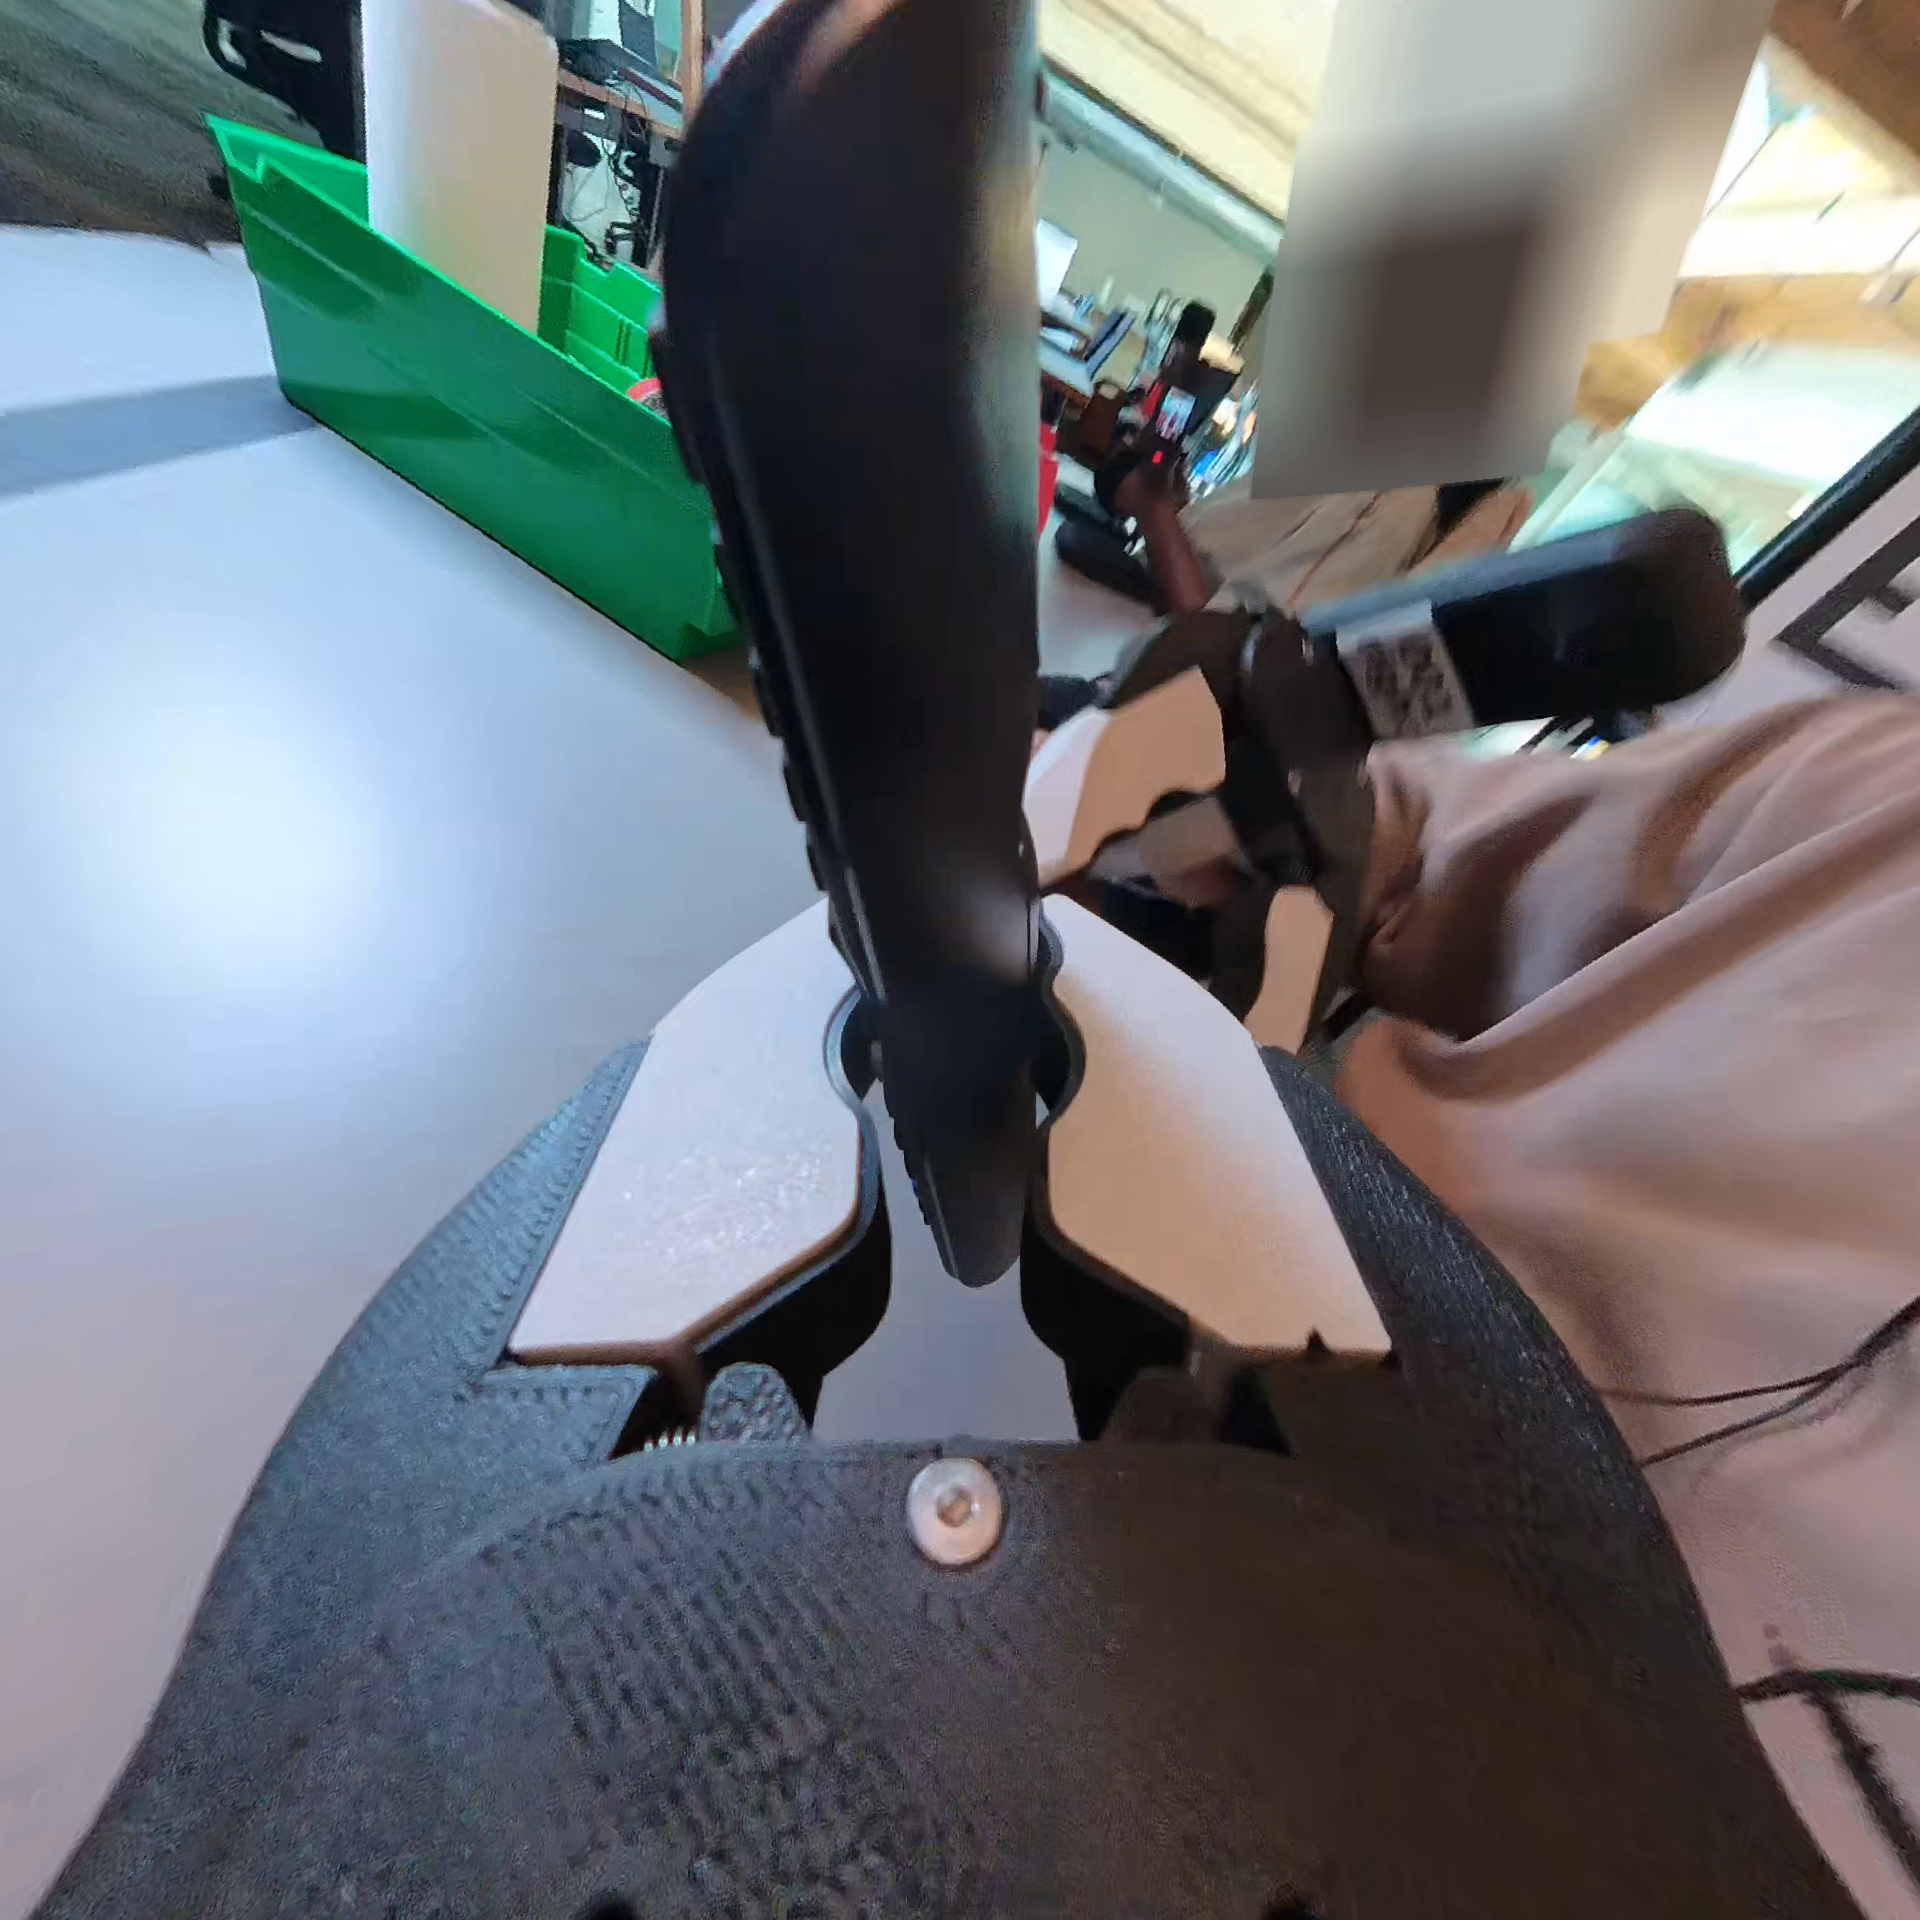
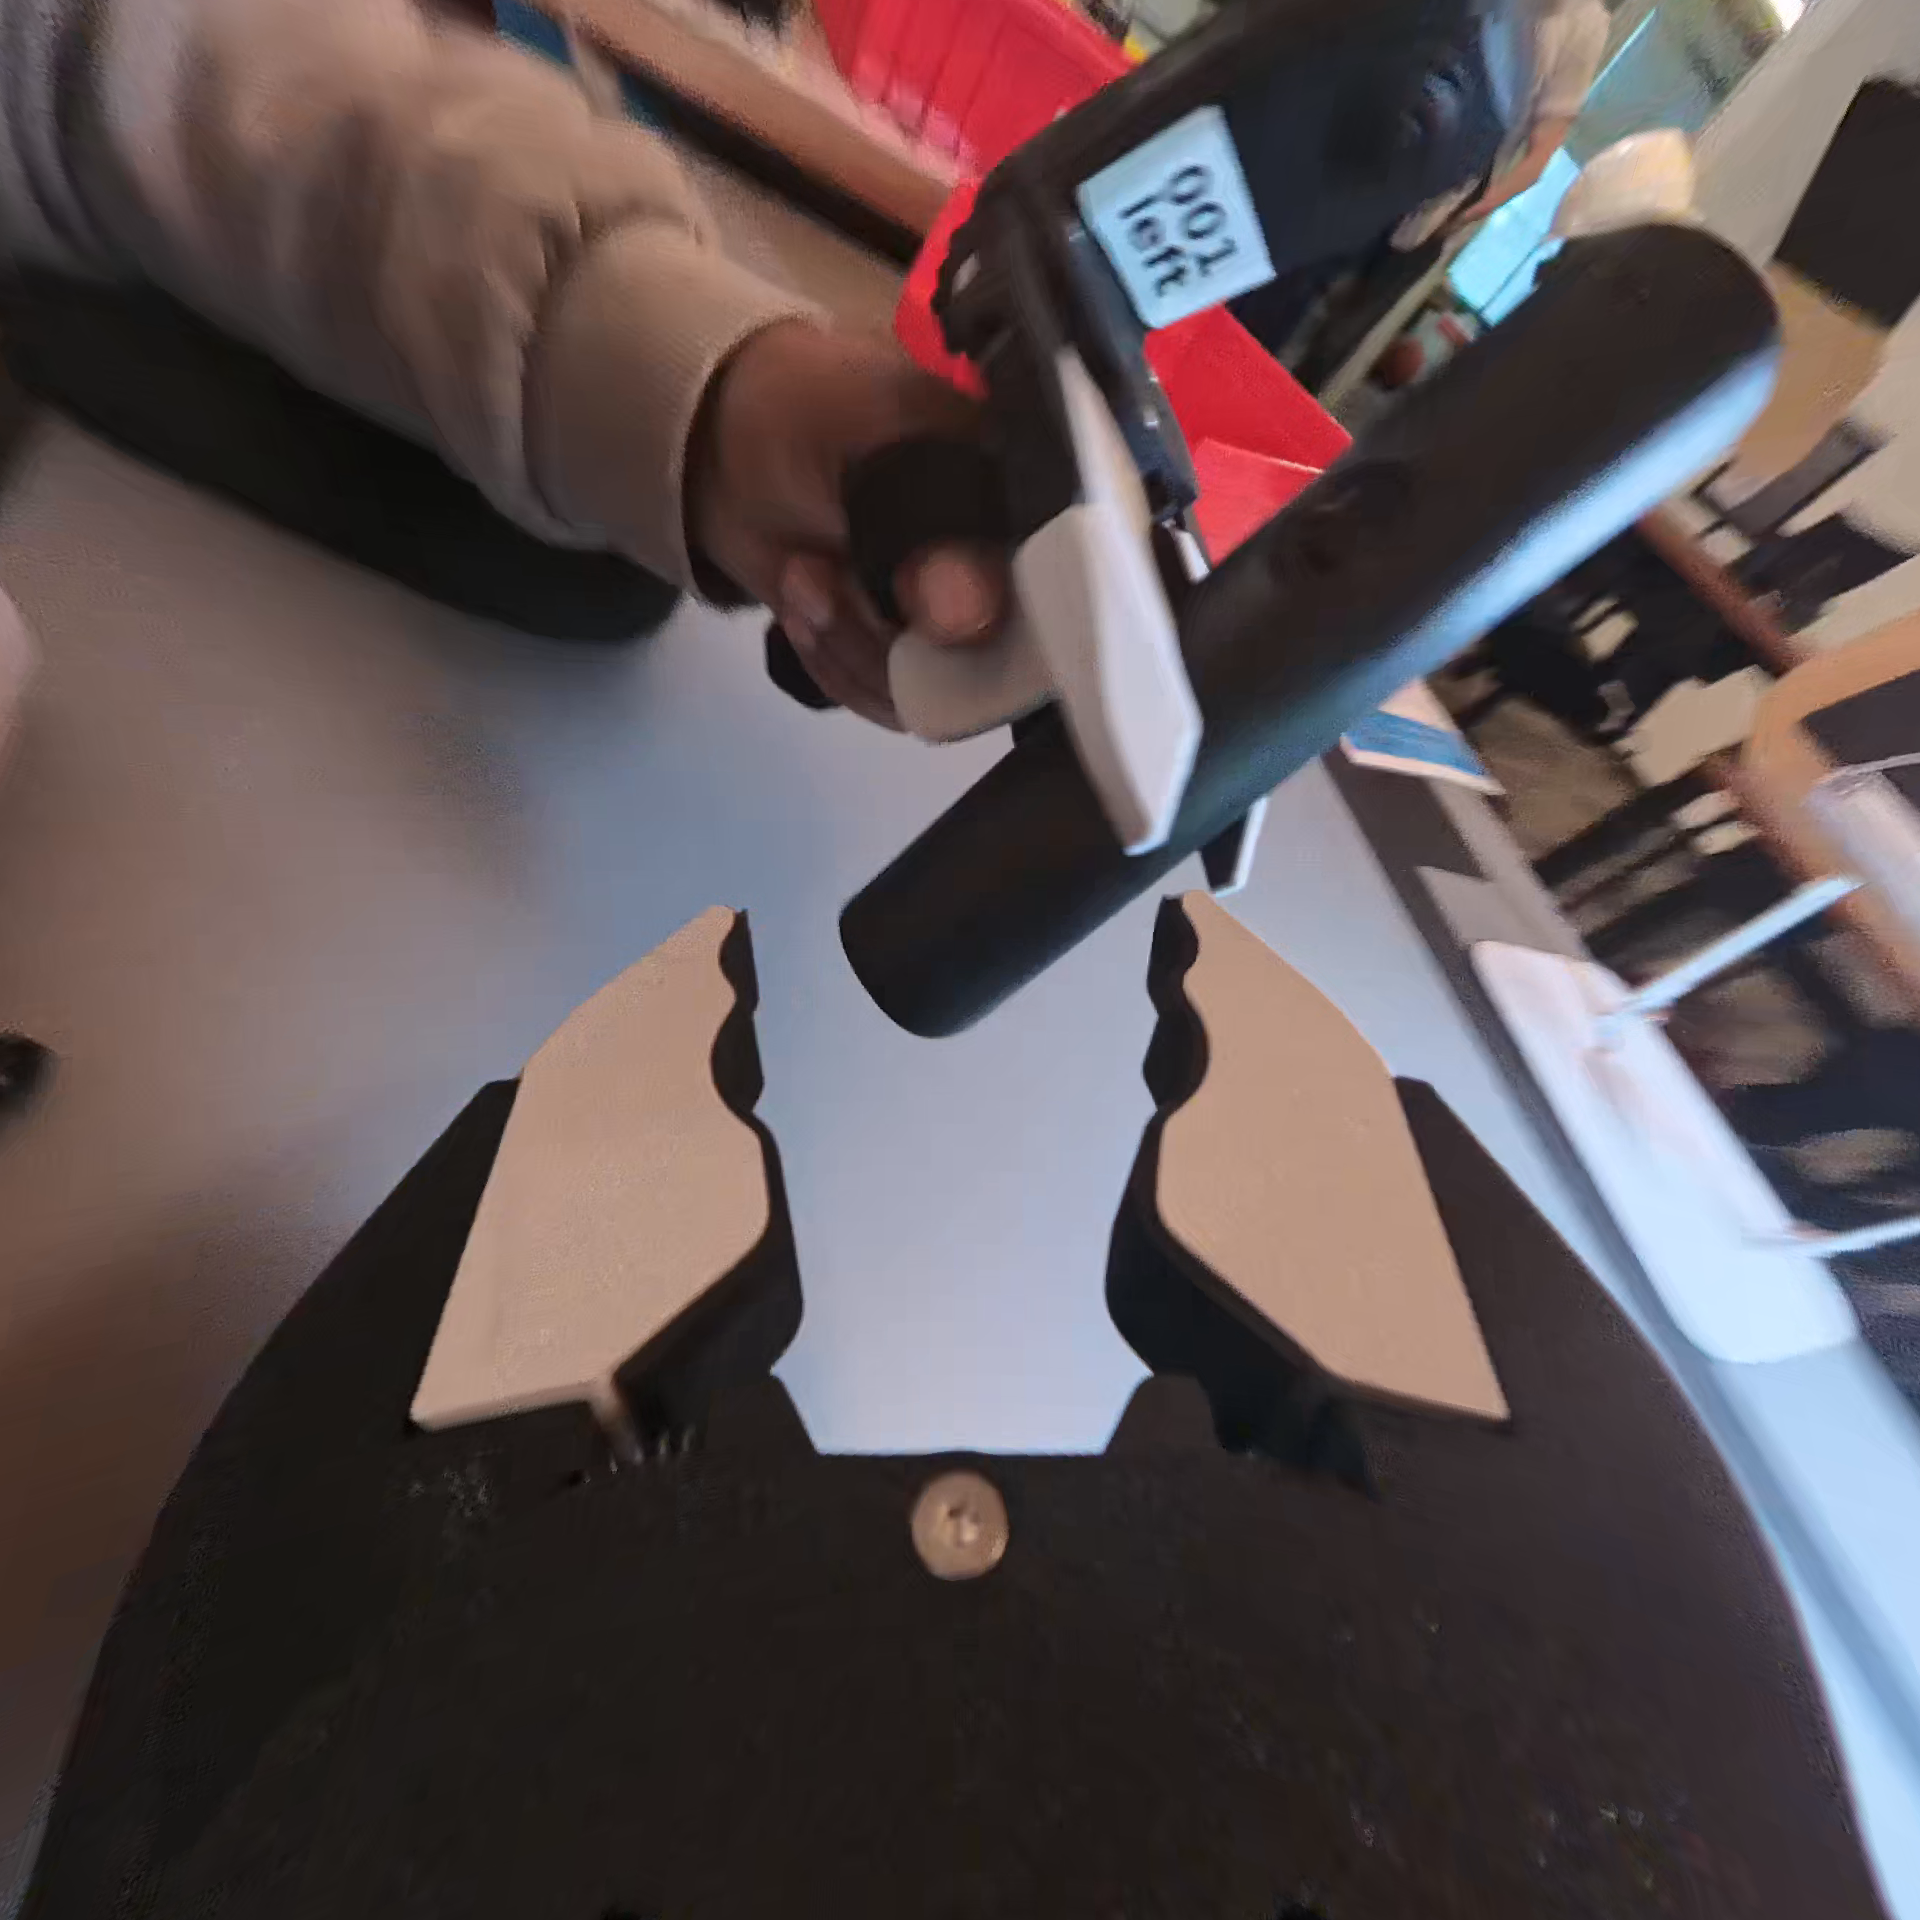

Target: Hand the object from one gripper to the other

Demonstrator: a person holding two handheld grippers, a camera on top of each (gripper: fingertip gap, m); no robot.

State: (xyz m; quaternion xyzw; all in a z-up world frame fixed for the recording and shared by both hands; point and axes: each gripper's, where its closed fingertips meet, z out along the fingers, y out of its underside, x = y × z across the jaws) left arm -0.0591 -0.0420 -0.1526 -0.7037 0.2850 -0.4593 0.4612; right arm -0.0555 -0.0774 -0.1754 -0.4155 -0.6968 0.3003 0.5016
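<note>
Reach is needed toward 12 o'clock, where the long black plastic remote control [image 2: 1299,644], clamped by the left hand-held gripper [image 1: 951,1049] and slanted toward 1 o'clock, is aimed between the wide-open, empty right hand-held gripper [image 2: 951,935].

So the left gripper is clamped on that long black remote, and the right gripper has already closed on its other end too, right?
Not quite. The left gripper is clamped on the black remote, but the right gripper has not closed on it. The right wrist view shows its jaws spread wide, with the remote's free end just ahead of the fingertips and touching neither.
</note>
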